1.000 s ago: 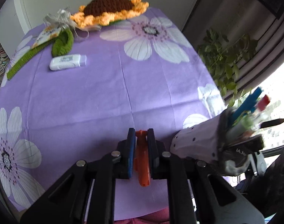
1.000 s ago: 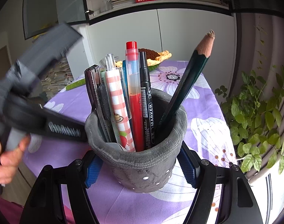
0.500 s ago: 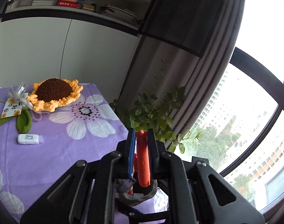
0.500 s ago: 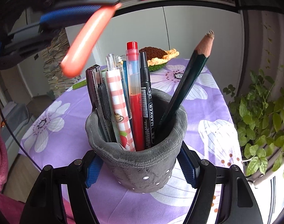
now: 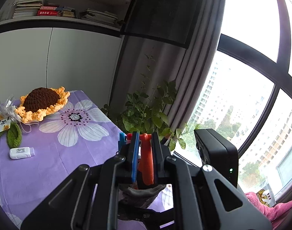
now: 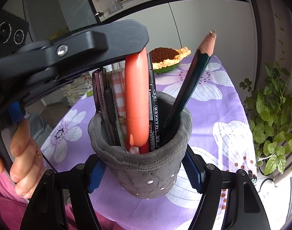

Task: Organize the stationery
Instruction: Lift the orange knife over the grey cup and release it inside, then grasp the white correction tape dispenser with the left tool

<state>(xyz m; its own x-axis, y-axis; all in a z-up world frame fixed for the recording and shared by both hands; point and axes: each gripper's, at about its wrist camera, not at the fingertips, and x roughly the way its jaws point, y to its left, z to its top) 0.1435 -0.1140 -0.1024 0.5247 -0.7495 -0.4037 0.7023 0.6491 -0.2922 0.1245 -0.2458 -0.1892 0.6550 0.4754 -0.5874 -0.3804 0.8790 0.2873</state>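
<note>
My left gripper [image 5: 145, 153] is shut on an orange pen [image 5: 147, 164] and holds it upright over the grey felt pen cup [image 5: 144, 193]. In the right wrist view the orange pen [image 6: 136, 99] hangs with its lower end inside the cup [image 6: 144, 164], beside a black marker [image 6: 153, 107], a large dark pencil [image 6: 192, 84] and several other pens. My right gripper [image 6: 144, 172] is shut on the cup and holds it above the purple flowered tablecloth [image 6: 203, 103]. The left gripper's finger [image 6: 84, 44] crosses the upper left of that view.
A white eraser [image 5: 21, 152] lies on the cloth at the left. A crocheted sunflower [image 5: 41, 103] sits at the table's far end. A potted plant [image 5: 148, 113] stands beyond the table's right edge, by the window.
My left gripper swung up from the table with the orange pen, moved over the cup and lowered the pen's end into it. The right gripper kept holding the cup.
</note>
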